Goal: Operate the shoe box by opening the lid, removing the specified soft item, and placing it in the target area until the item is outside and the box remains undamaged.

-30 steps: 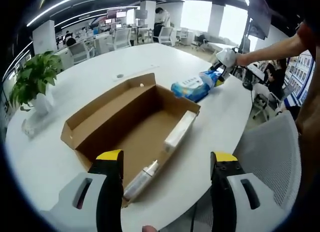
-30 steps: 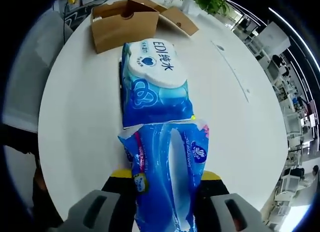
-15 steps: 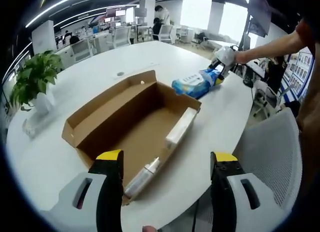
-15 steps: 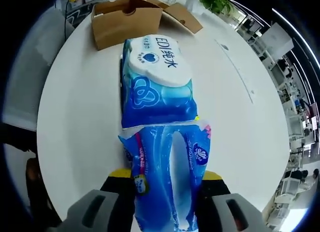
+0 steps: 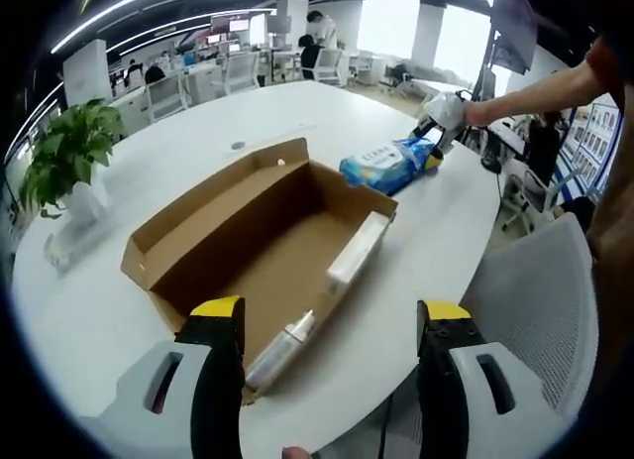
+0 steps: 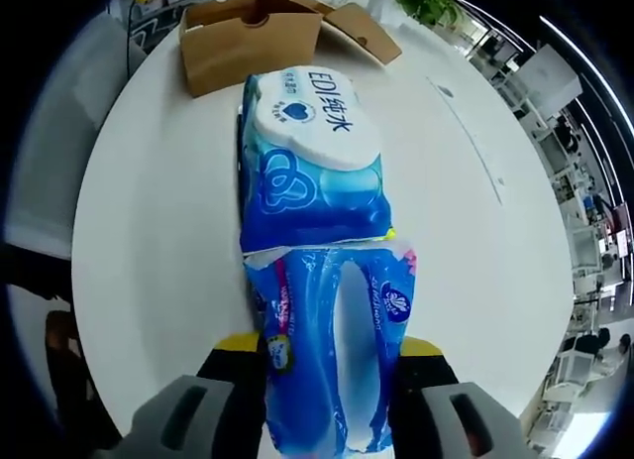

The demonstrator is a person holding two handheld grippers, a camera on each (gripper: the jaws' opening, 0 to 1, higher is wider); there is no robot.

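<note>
White table (image 6: 158, 231), crinkly blue tissue pack (image 6: 332, 350)

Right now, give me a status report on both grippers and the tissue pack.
Left gripper open, over shoe box. Right gripper shut on tissue pack, outside box, beside wipes pack. Nothing blocking.

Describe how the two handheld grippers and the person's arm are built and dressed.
The left gripper has grey moulded bodies with black jaws capped in yellow. The right gripper has the same grey, black and yellow build; from afar it looks pale grey. The person's arm is bare below a short reddish sleeve.
</note>
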